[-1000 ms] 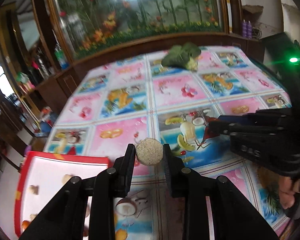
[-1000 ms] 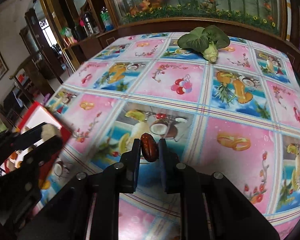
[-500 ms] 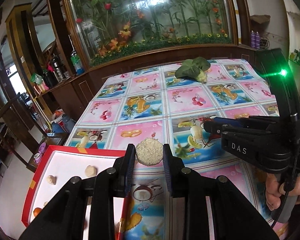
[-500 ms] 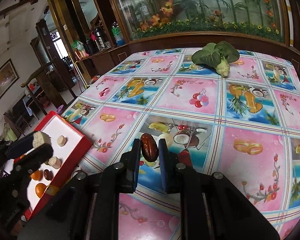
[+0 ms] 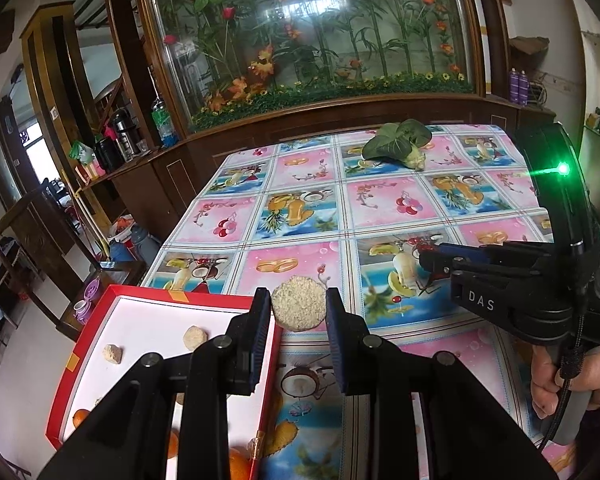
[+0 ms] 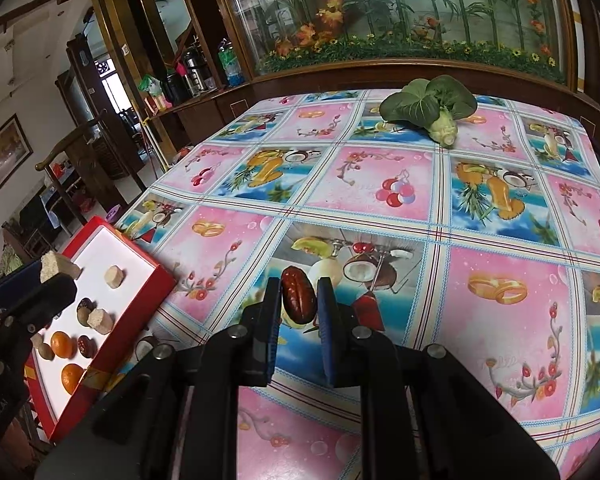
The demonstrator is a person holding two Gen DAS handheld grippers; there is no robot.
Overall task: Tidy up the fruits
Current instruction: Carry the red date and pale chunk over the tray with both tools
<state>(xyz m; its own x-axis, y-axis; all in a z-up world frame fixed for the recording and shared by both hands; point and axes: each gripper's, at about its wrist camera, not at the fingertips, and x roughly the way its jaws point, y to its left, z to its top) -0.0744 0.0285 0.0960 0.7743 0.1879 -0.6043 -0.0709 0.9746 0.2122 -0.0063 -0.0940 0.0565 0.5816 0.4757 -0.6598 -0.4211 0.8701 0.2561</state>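
Left gripper (image 5: 298,309) clamps a round crumbly cake (image 5: 298,308) by its edges, raised over the counter (image 5: 379,200) just beside the red tray (image 5: 140,294); right gripper (image 6: 298,300) pinches a dark date (image 6: 297,299) across its sides above the counter. Both pieces look light; the cake seems brittle and wants gentle pressure, the date glossy and perhaps slippery. Oranges (image 6: 60,345) lie in the tray
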